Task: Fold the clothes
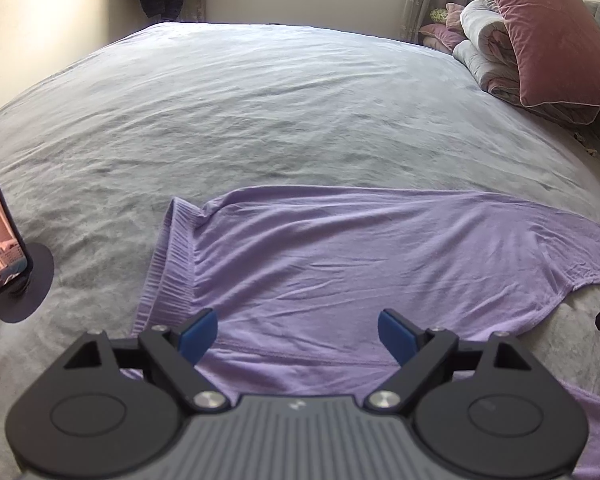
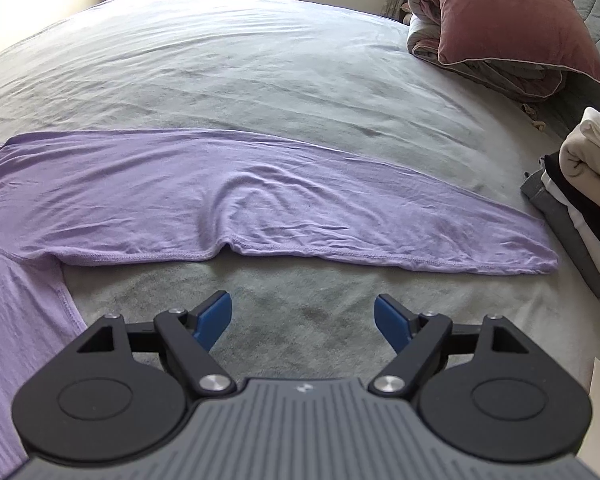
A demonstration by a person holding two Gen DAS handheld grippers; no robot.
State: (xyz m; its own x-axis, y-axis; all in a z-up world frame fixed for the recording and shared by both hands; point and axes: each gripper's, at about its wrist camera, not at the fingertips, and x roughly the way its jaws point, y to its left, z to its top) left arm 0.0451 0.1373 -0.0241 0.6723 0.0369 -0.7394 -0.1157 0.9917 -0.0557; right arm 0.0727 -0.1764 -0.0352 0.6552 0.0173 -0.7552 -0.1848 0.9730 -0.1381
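- Purple shirt (image 1: 340, 264) lies spread flat on the grey bed (image 1: 260, 100).
- Left gripper (image 1: 298, 334), spread wide and empty, hovers over the shirt at 6 o'clock.
- Right gripper (image 2: 303, 318), equally wide and empty, sits over bare bedding; the sleeve (image 2: 380, 220) lies at 12 o'clock.

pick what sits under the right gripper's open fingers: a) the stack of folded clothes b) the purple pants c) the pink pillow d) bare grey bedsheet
d: in the right wrist view the right gripper is open over bare grey bedsheet, with the hem of the purple pants lying just beyond its fingertips and the stack of folded clothes off to the right.
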